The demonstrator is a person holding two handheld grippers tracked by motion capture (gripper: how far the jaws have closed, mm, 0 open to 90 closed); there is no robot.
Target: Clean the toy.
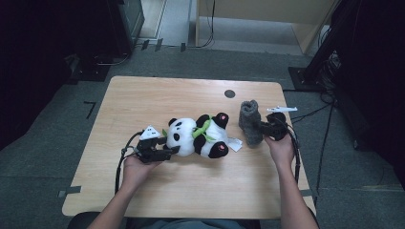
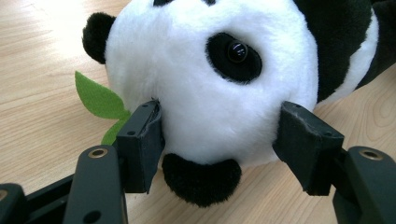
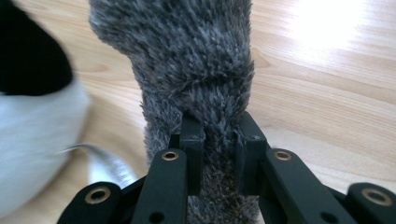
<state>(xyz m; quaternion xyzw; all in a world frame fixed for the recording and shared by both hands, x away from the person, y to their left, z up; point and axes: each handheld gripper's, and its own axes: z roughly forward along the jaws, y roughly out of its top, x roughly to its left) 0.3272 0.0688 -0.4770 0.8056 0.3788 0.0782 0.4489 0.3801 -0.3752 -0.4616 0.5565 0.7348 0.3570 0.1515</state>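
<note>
A black-and-white panda plush [image 1: 191, 136] with a green leaf [image 2: 95, 98] lies on its side in the middle of the wooden table [image 1: 143, 100]. My left gripper [image 1: 171, 145] comes in from the panda's left. Its two pads press on either side of the white head [image 2: 210, 70], just above the black nose [image 2: 201, 179]. A fuzzy grey sock [image 1: 249, 119] lies to the right of the panda. My right gripper [image 1: 260, 126] is shut on it, and its jaws [image 3: 219, 140] pinch a fold of the grey pile [image 3: 187, 46] close together.
A dark round hole [image 1: 229, 94] sits near the table's far edge. The panda's white tag [image 1: 234, 144] lies between the plush and the sock. Dark stands and cables [image 1: 325, 90] crowd the floor to the right of the table.
</note>
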